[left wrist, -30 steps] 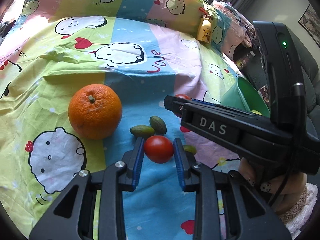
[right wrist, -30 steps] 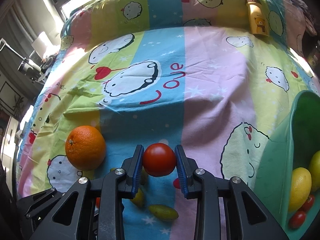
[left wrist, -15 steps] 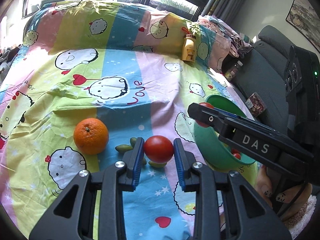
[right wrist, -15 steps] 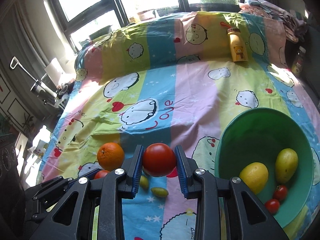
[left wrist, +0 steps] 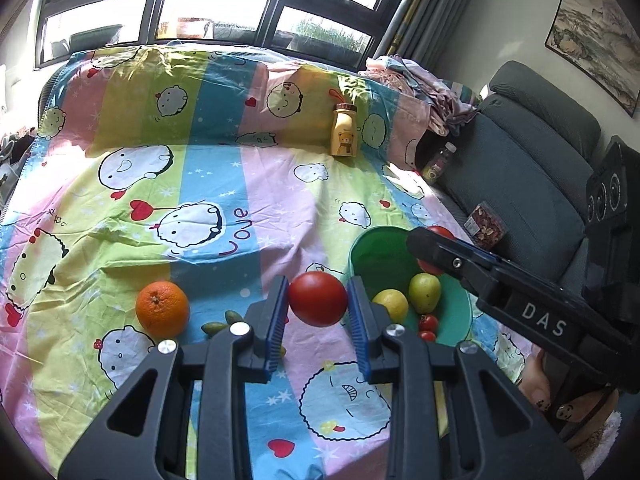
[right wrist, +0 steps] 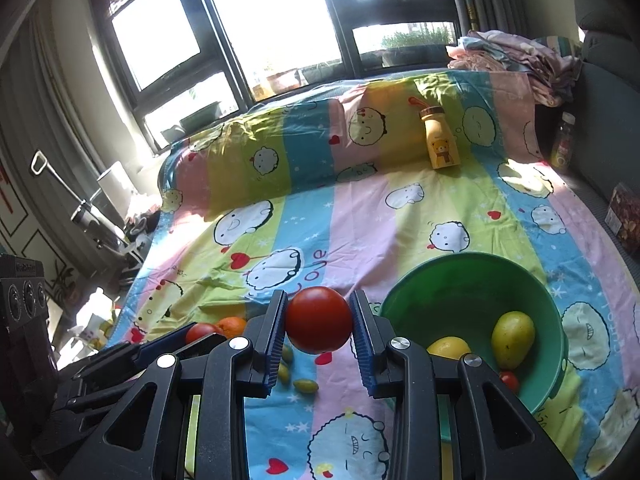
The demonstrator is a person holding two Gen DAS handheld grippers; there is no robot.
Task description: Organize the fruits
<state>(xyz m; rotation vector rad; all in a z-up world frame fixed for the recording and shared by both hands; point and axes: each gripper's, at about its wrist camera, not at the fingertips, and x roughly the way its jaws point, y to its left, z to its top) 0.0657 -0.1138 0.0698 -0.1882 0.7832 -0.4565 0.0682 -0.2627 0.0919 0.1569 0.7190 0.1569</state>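
Above the bedsheet (left wrist: 260, 184), both hand-held grippers (left wrist: 318, 312) (right wrist: 319, 320) have risen, each clamping a tomato (left wrist: 318, 299) (right wrist: 319, 319)

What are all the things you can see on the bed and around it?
tomatoes: two, red, one in each gripper
orange: one, orange, on the sheet
small oval fruits: a few, green, on the sheet
bowl: one, green, on the sheet
lemon: one, yellow, in the bowl
pear-like fruit: one, yellow-green, in the bowl
cherry tomatoes: two, red, in the bowl
bear bottle: one, yellow, far end
left gripper: black, holding a tomato
right gripper: black, holding a tomato
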